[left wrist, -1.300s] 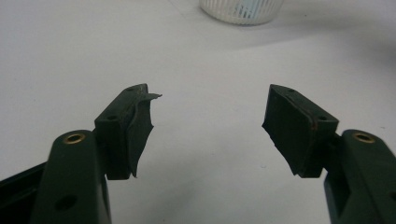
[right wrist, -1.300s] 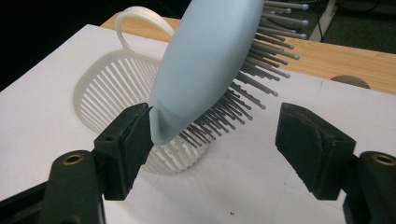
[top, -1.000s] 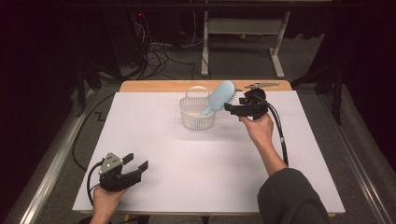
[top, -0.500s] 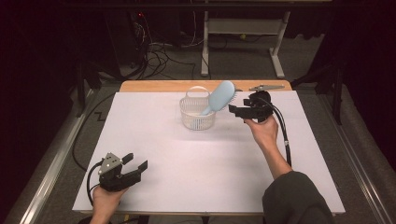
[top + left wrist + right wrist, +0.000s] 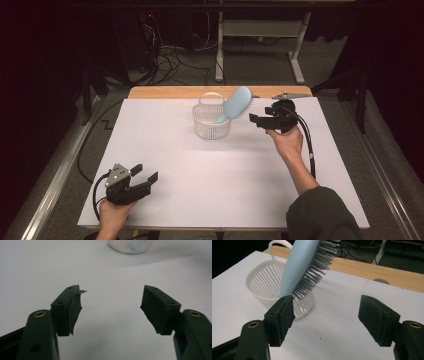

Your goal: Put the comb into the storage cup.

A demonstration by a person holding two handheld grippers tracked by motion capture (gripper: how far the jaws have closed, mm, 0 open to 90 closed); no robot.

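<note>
No brand, label or readable writing is showing on any item.

The white slatted basket (image 5: pixel 212 121) is standing upright on the white table (image 5: pixel 200 190), near its far edge, and serves here as the landmark. The light blue hairbrush (image 5: pixel 234 105) is resting handle-down inside the basket, with its head leaning out over the rim toward the right side. In the right gripper view the brush (image 5: pixel 304 267) is showing its grey bristles turned toward the camera, and the basket (image 5: pixel 265 287) is sitting behind it.

The right tongs (image 5: pixel 260 120) are hovering just to the right of the basket, level with the brush head and pointing at it. Their jaws are standing apart, released, gripping nothing. In the right gripper view the right tongs (image 5: pixel 325 312) are framing bare table, with the bristle tips just beside the left-hand pad; whether they are touching it cannot be told.

The left tongs (image 5: pixel 145 174) are resting well apart from the basket, at the near left part of the table, also released and empty. In the left gripper view the left tongs (image 5: pixel 112 307) are facing bare table, with the basket (image 5: pixel 130 246) far ahead at the top edge.

Beyond the basket, a strip of bare wood (image 5: pixel 165 92) is marking the table's far edge. Cables (image 5: pixel 175 62) are lying on the floor behind it. Nothing is standing between the right tongs and the brush.
</note>
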